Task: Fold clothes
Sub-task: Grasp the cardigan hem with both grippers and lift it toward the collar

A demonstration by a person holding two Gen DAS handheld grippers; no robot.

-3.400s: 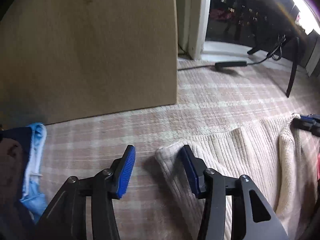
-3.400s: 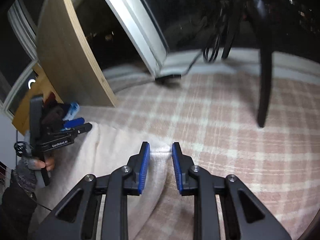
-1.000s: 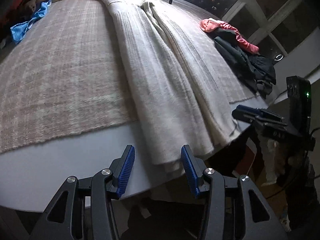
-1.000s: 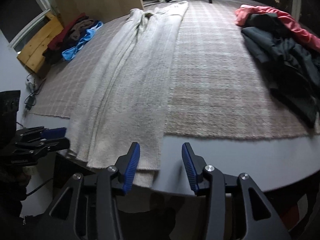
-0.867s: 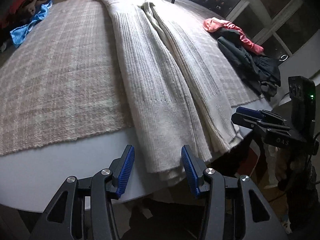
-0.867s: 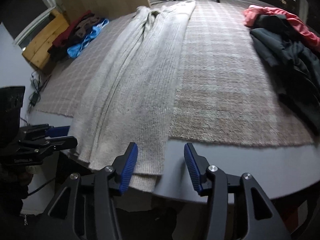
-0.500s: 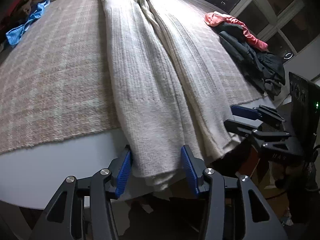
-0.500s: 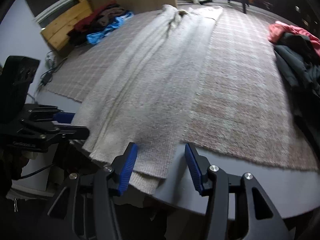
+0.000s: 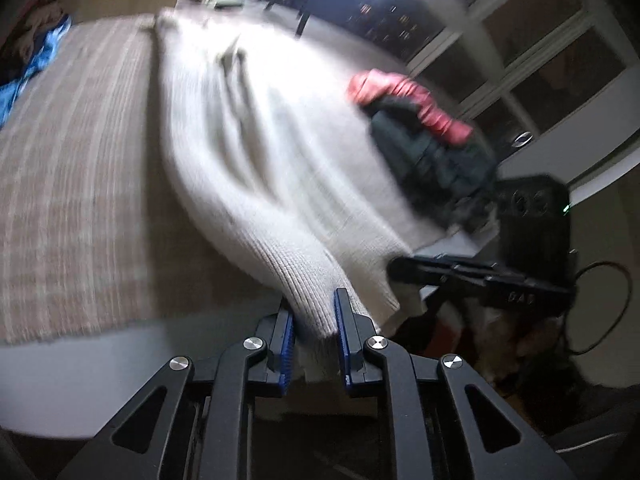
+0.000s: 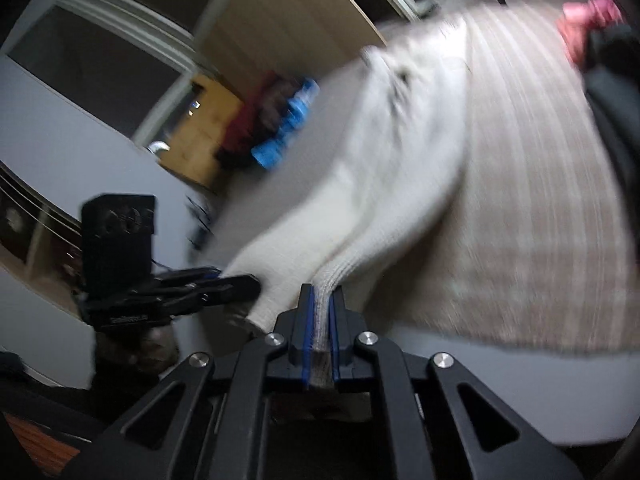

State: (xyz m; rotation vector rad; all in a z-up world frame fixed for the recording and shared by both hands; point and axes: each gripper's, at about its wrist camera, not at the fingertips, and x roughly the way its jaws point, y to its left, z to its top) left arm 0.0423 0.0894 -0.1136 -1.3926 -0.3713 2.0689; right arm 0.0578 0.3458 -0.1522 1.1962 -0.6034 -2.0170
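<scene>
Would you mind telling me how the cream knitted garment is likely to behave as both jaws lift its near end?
Probably floppy: the cream knitted garment already sags between the table and the left gripper. It looks thick and ribbed, so likely heavy enough to drag. The right gripper pinches several layers; inner ones might slip.

The cream garment [image 9: 256,184] is a ribbed knit, soft and matt, its fine ridges plain where it is pinched at the hem, and it lies on a coarse woven plaid cloth [image 9: 76,184] in pinkish beige that looks rough and dull. That cloth covers a smooth grey tabletop [image 9: 92,376] with a faint sheen, while a wooden panel [image 10: 280,28] behind shows a pale, flat grain. The left gripper [image 9: 314,336] and right gripper [image 10: 320,334] are matt black plastic with shiny metal pivot pins and ridged blue pads, and the red and dark clothes [image 9: 424,132] look like smoother, limp fabric.
</scene>
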